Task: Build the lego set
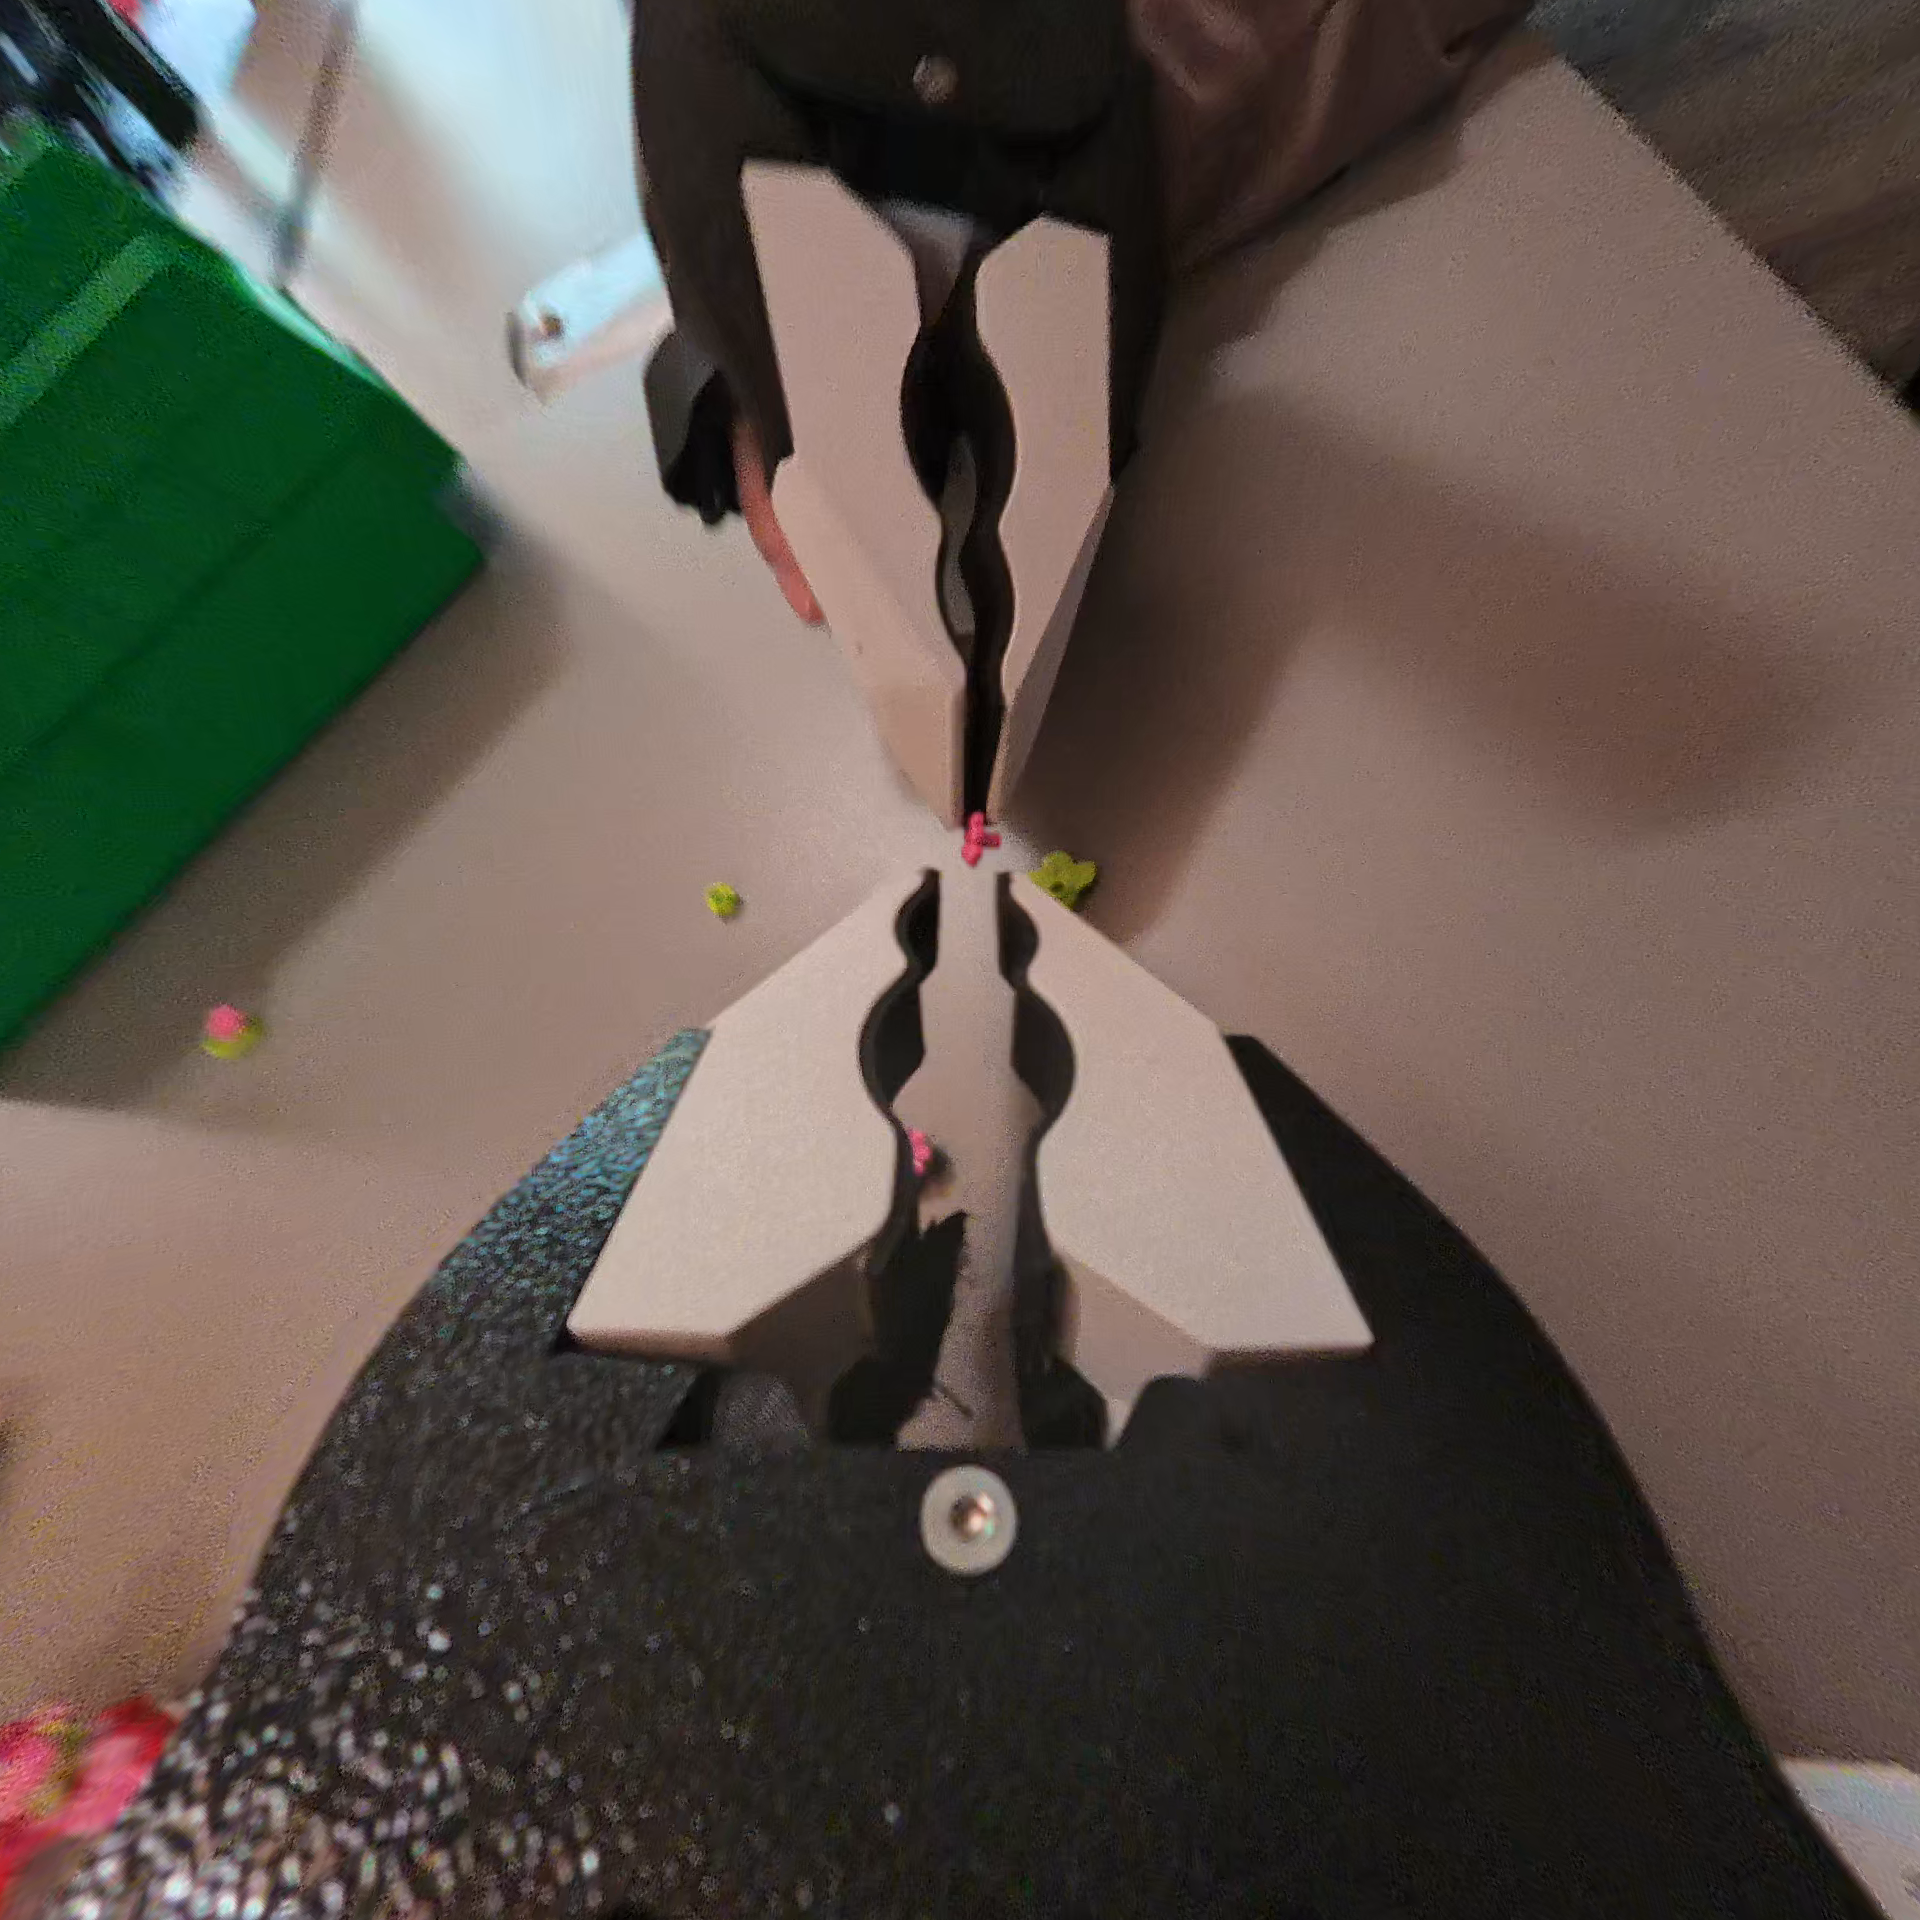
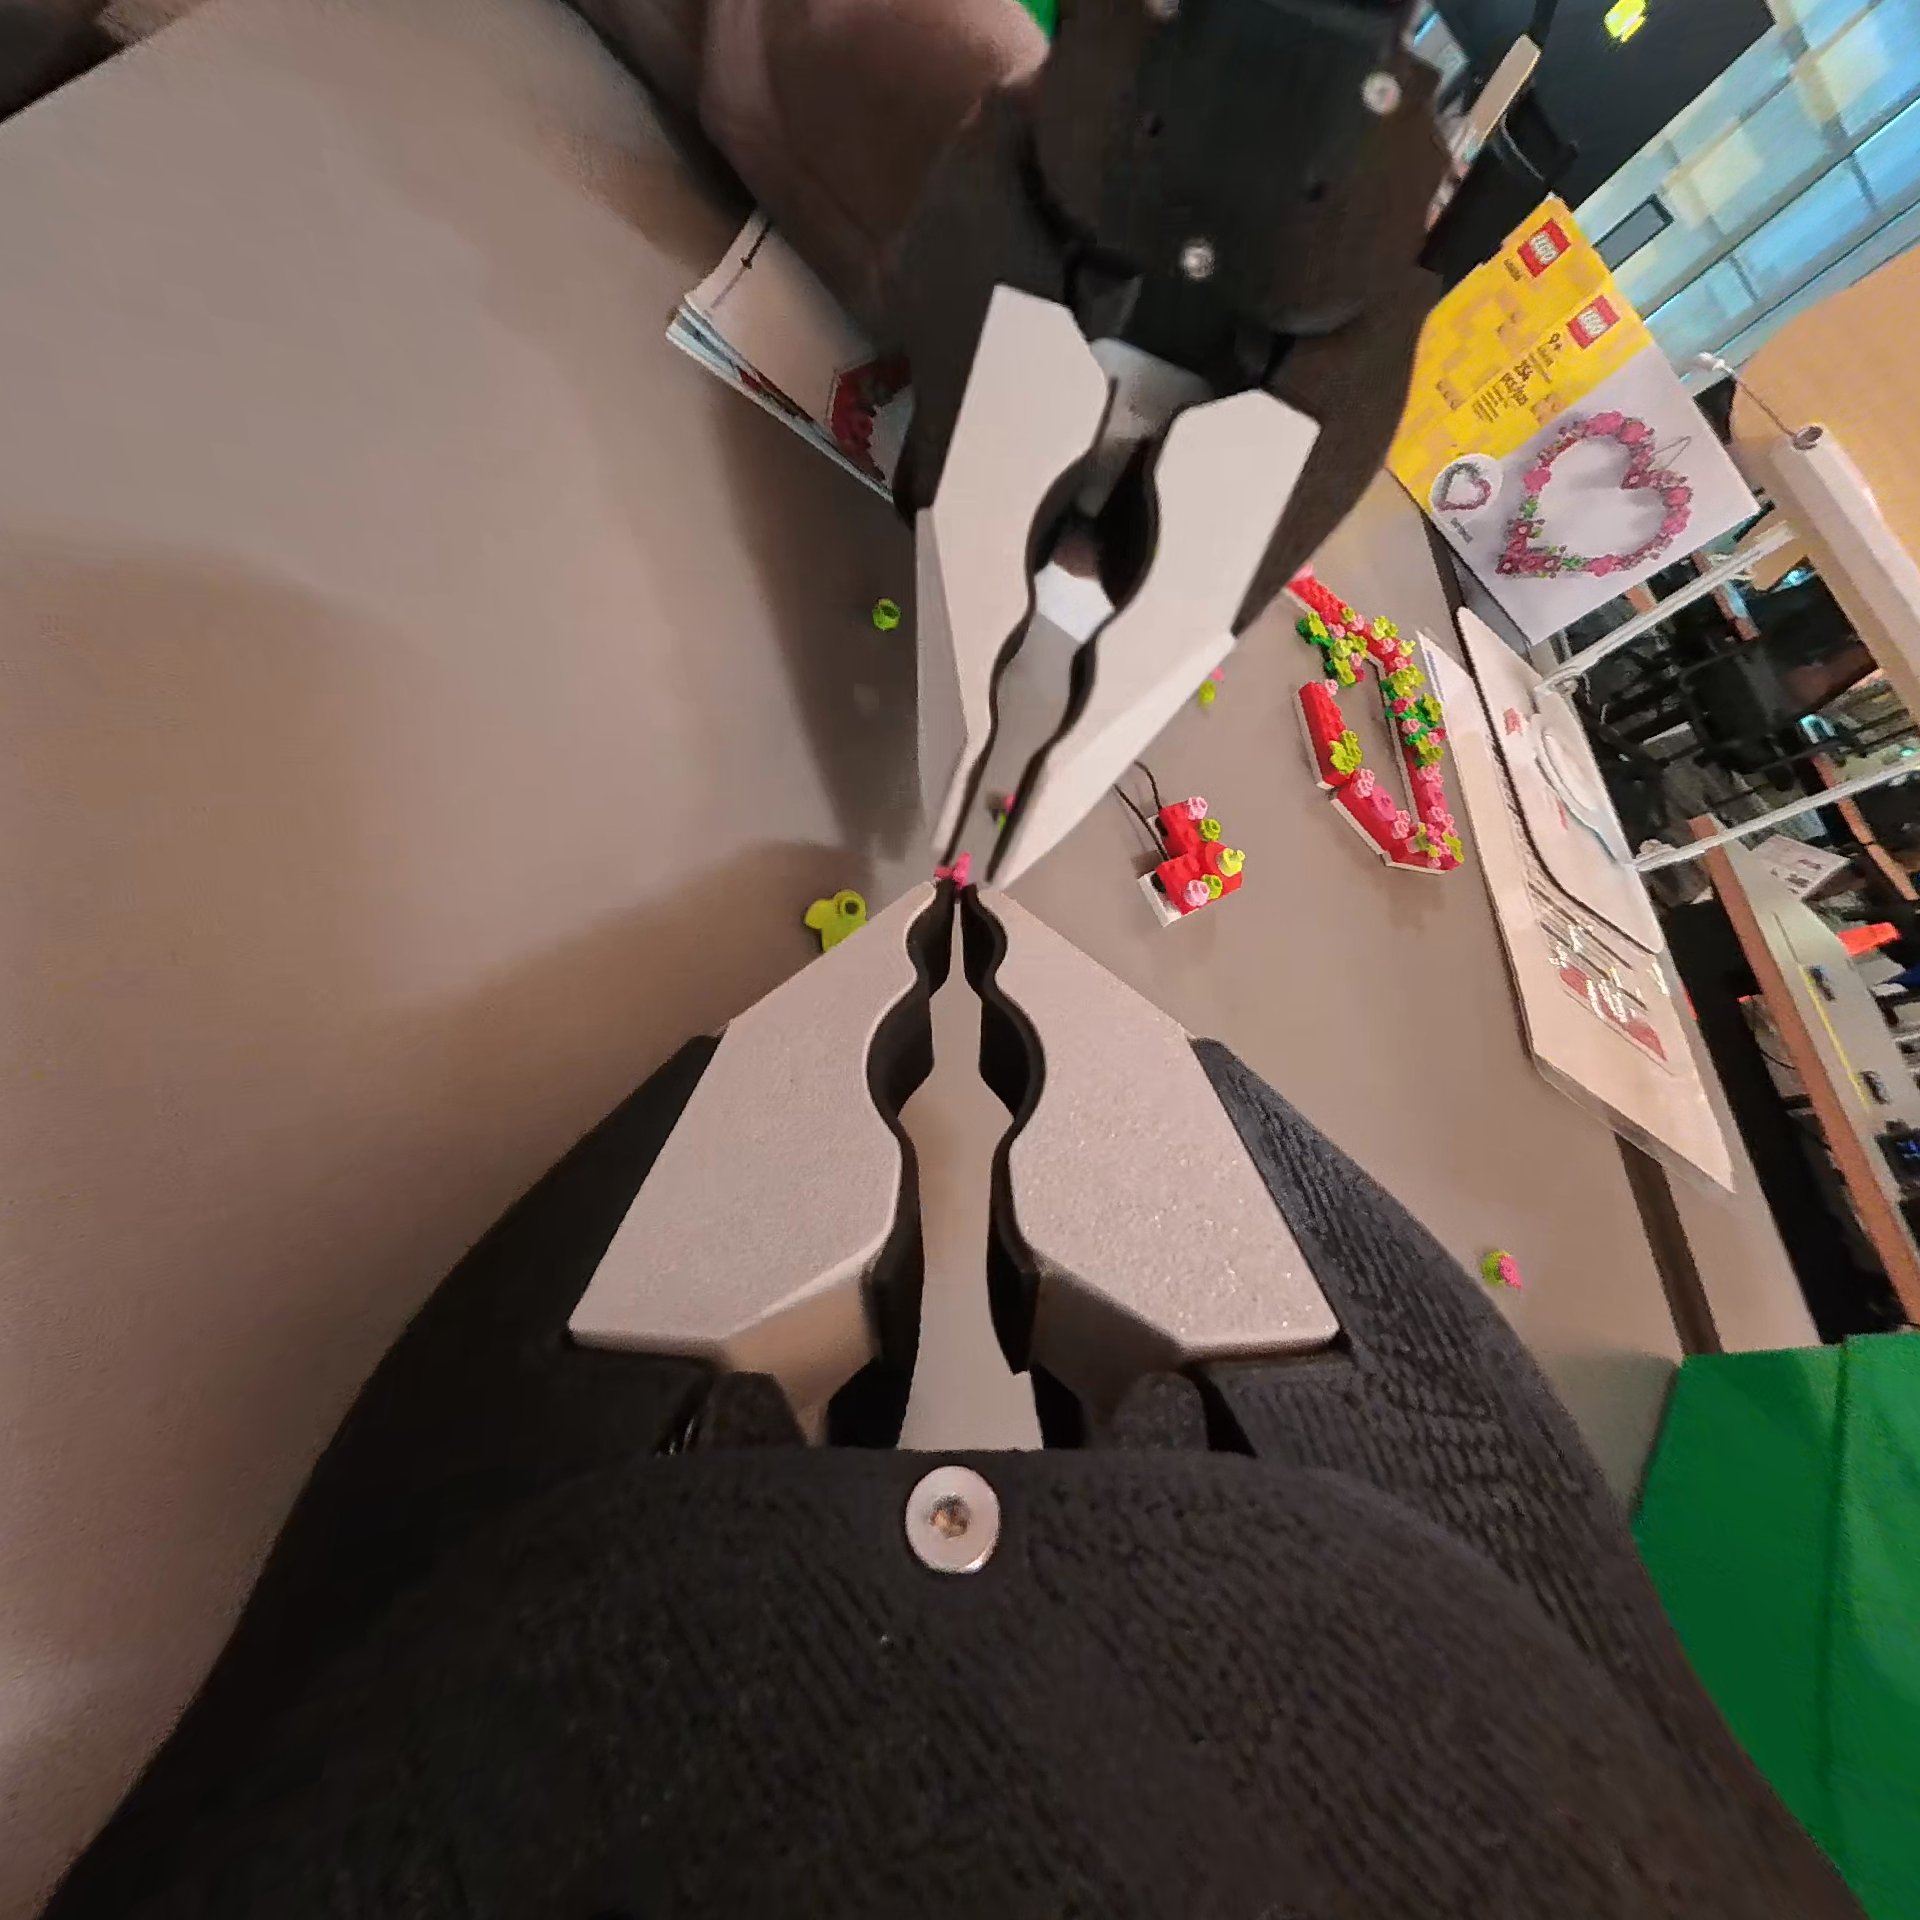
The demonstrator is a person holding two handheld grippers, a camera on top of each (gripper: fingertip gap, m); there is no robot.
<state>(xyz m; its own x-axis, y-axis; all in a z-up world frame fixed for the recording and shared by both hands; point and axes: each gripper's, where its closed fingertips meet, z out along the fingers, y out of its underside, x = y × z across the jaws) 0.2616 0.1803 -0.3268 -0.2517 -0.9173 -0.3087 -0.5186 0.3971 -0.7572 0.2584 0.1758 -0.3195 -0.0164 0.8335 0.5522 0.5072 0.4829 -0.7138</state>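
Two handheld grippers meet tip to tip above a grey table (image 2: 364, 623). From the right wrist view, the right gripper (image 2: 957, 902) has its jaws pinched nearly together on a tiny pink piece (image 2: 954, 869). From the left wrist view, the left gripper (image 1: 967, 878) faces it with a narrow gap between its jaws, just short of the same pink piece (image 1: 978, 837) and gripping nothing that can be seen.

A lime green piece (image 2: 834, 916) lies on the table just beside the tips. Further off sit a small red block with flowers (image 2: 1195, 857), a partly built red heart (image 2: 1371, 717), the yellow and white box (image 2: 1558, 436) and an instruction booklet (image 2: 800, 353).

This looks like a handover or joining of one small flower part, mid-build. Next, the left jaws would need to close squarely on the piece without knocking it loose.
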